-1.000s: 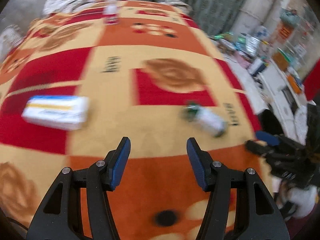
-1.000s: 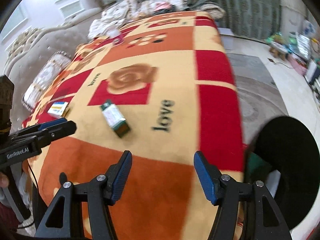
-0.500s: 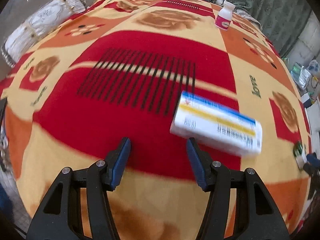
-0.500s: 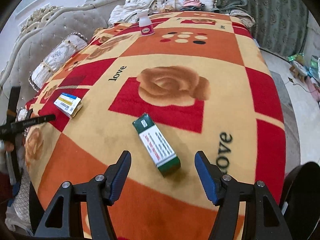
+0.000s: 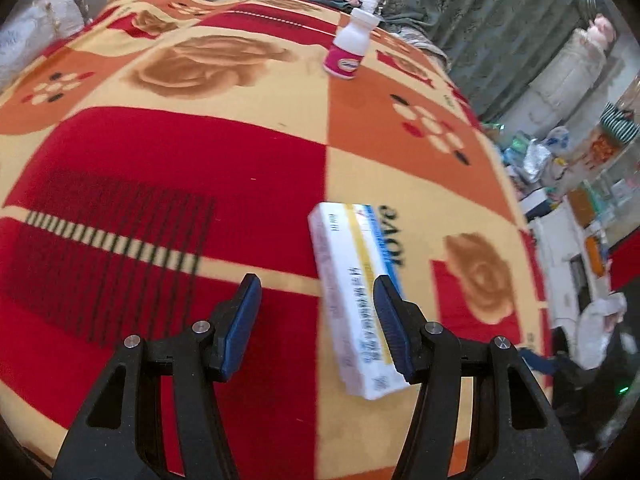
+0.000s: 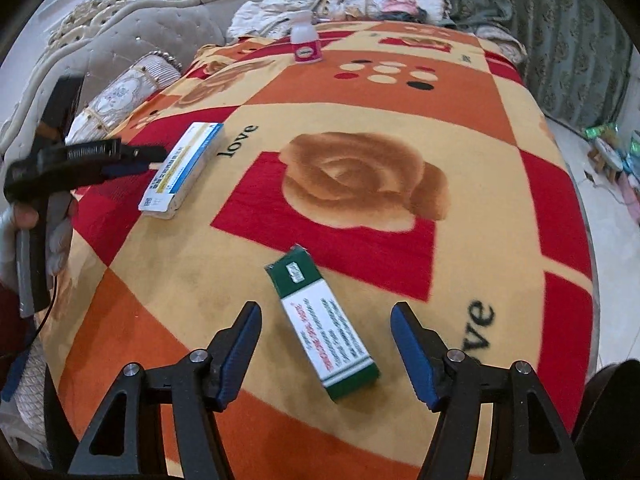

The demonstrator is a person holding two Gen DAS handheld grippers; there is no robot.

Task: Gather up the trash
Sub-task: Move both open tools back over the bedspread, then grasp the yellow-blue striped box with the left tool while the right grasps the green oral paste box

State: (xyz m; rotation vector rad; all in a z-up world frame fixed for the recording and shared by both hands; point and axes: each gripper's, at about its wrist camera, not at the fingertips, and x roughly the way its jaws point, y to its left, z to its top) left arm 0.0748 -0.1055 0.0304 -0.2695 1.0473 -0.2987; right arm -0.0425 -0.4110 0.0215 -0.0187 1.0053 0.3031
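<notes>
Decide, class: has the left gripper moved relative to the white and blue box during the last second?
Yes. Seen by the right wrist camera, the left gripper has advanced across the blanket to the white and blue box; its jaws are open beside it.

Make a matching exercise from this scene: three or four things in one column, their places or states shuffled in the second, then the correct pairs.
Things:
1. white and blue box
2. green and white box
3. white bottle with pink label
4. blanket

Places or states:
A. upright, at the far end of the bed
B. lying between the open fingers of the right gripper
C. covers the bed, rose pattern
D. lying at the tips of the left gripper

Pairs: 1-D, 2-B, 3-A, 4-C
</notes>
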